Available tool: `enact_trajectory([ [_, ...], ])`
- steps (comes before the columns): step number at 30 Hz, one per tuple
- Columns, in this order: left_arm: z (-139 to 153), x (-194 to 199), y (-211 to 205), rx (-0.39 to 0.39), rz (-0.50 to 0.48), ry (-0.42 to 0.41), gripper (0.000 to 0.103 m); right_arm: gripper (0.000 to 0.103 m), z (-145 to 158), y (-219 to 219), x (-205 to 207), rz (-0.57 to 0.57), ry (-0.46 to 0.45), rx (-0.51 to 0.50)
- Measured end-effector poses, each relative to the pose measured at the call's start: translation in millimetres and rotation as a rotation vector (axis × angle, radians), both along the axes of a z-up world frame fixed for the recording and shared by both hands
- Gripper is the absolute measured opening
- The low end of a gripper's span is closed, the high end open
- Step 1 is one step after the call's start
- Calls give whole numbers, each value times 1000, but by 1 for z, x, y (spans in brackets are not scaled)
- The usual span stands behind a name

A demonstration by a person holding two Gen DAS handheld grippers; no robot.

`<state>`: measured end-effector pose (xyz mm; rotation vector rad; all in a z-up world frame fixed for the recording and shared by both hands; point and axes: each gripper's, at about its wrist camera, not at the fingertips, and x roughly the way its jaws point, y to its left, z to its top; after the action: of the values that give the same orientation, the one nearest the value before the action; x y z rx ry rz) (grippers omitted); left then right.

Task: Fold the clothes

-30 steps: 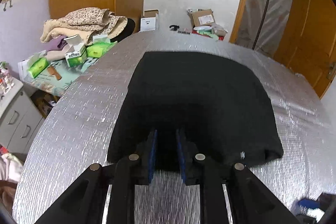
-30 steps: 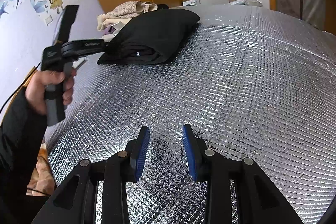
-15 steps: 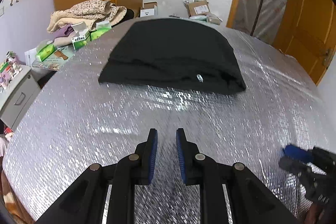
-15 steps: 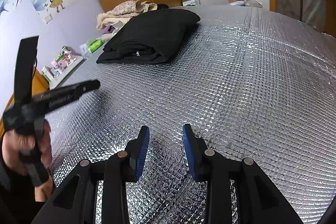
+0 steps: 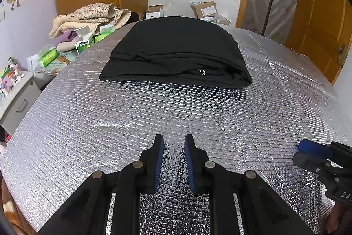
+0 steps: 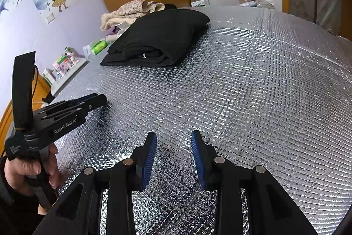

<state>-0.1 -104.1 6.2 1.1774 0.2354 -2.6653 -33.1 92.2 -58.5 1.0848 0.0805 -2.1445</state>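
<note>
A black garment folded into a thick, soft rectangular bundle (image 5: 176,54) lies on a silver quilted foil sheet (image 5: 88,120) that covers the whole work surface. Seen from the left wrist, the bundle sits well ahead of the fingertips and straight in front of them, its layered folded edge facing the camera with a small white mark on it. The left gripper (image 5: 173,160) hangs over bare foil, its blue-padded fingers (image 5: 158,160) parted by a narrow gap and gripping nothing. The right gripper (image 6: 173,158) is also over bare foil, its fingers spread wider and empty; from it, the bundle lies ahead and off to the left, well apart. A person's hand (image 6: 26,171) holds the left gripper's handle at the left of the right-wrist view.

The garment looks already folded, so the step in hand is probably a final check or tidy. To do it well, approach the near edge low and level, one gripper toward each end, and press or nudge the layers gently without pinching a single layer, which could pull the stack open. The foil looks slippery, so the bundle may slide if pushed from one side only.

Beyond the bundle, past the far left edge, are beige floral blankets (image 5: 88,17) and green and white boxes (image 5: 83,43).
</note>
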Motion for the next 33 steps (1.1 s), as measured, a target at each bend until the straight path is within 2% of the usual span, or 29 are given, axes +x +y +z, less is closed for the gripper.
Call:
enact_trajectory([
  [33, -5, 5, -3, 22, -1, 34, 22, 34, -1, 1, -2, 2, -5, -7],
])
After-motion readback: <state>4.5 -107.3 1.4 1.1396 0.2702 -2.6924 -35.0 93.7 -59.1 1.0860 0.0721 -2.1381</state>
